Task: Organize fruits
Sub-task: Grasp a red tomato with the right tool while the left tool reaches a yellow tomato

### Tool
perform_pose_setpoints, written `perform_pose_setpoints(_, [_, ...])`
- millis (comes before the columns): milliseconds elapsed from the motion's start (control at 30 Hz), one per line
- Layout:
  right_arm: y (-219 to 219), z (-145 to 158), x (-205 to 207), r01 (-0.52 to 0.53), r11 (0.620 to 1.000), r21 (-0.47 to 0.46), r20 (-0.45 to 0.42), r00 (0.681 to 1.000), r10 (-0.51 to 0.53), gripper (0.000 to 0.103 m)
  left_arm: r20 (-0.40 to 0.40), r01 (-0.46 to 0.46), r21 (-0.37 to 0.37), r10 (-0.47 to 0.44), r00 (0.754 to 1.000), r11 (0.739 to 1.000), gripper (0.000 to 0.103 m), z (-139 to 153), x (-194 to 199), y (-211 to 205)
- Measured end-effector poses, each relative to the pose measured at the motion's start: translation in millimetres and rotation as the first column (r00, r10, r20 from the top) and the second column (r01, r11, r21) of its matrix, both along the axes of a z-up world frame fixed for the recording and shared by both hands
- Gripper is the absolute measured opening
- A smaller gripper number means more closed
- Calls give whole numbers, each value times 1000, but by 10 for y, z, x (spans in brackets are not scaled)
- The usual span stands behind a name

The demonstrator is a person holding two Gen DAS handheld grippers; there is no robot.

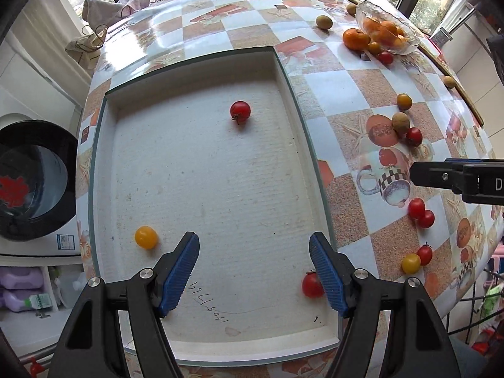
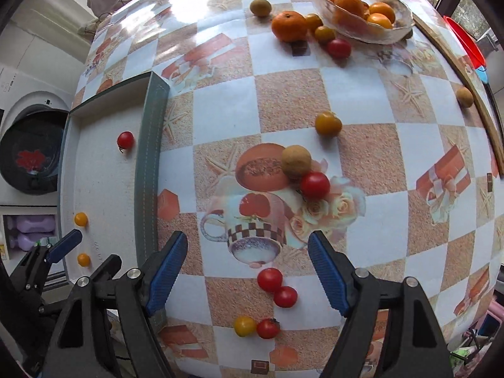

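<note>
Left tool is hovering wide open over a white shallow foam tray, gripping nothing; a red cherry tomato is lying against its right finger, a yellow one off its left, another red far ahead. Right tool is gaping open over the checkered worktop, two touching red tomatoes between its fingers. A clear glass bowl of oranges is sitting far ahead.

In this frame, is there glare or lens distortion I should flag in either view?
Left wrist view: window glare washes the far tablecloth; fisheye bows the white tray edges. Right wrist view: similar glare at upper left, and the table bulges like a dome; fruit stays sharp.
</note>
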State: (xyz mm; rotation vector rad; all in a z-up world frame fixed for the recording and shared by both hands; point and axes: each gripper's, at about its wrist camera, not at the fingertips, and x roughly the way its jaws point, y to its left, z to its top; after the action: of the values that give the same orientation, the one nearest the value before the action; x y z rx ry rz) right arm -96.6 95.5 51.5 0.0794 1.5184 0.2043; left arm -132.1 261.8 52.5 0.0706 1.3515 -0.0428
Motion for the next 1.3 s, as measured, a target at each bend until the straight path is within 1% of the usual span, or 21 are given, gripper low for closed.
perform_pose_setpoints(133, [-379,-57,-152,69,997,-30,-18,997,-69,82,9,35,-18,-34,999,999,74,57,76,-193])
perform_pose_setpoints(233, [-580,-71,-192,105,994,-43,-17,994,-106,82,13,56,-28,-56,998,998,74,74,148,-312])
perform_pose_setpoints(367, [-721,-57,-169,118,992,-39,-1,993,-119,82,12,89,-31,-88,996,996,74,42,255,-499])
perform_pose_setpoints(467, [-770,-46,-148,113,993,-31,8,994,-113,82,5,116,-46,-116,993,992,74,37,200,-645])
perform_pose_setpoints(667, [-779,-33,2,79,997,-11,16,997,-79,82,-13,192,-48,-192,981,980,74,-4,-104,-917])
perform_pose_setpoints(867, [-660,-63,5,11,1000,-8,24,1000,-11,81,-54,214,-84,-219,974,973,74,-152,-381,-1059])
perform_pose_setpoints(1000, [-571,-122,108,-19,1000,-5,35,999,20,74,-67,198,-105,-205,976,975,74,-252,-424,-1092])
perform_pose_setpoints(1100, [-461,-161,191,-52,999,-14,47,997,53,70,-69,186,-111,-194,978,976,74,-313,-410,-1116])
perform_pose_setpoints(1200, [-384,-206,270,-79,997,-26,54,995,80,66,-58,177,-140,-187,981,974,74,-336,-390,-1127])
perform_pose_setpoints(1300, [-331,-243,340,-93,995,-37,61,994,95,64,-46,185,-151,-194,980,971,74,-327,-387,-1175])
